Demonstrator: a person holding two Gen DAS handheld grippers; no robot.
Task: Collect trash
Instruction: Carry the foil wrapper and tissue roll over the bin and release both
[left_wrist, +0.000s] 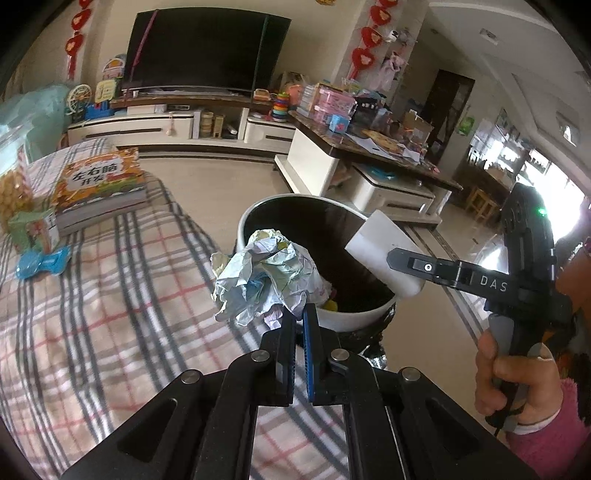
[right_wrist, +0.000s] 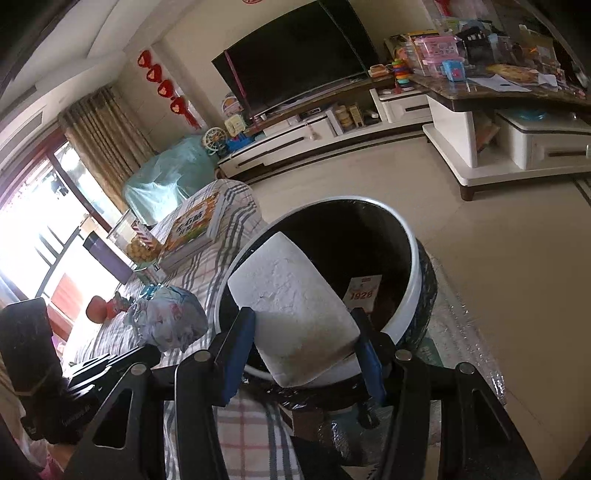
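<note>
Where the bin (right_wrist: 413, 266) gapes, foam block (right_wrist: 295, 314) slanting inward.

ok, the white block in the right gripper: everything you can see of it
The white foam block is a thick rectangular slab with a rough, pitted top face and smooth sides; it looks like polystyrene or sponge. It appears intact and clean. The right gripper clamps it across its width, blue pads on both sides. It is tilted, far end raised, hanging over the open mouth of the trash bin. From the left wrist view it seems clear of the rim.
</note>
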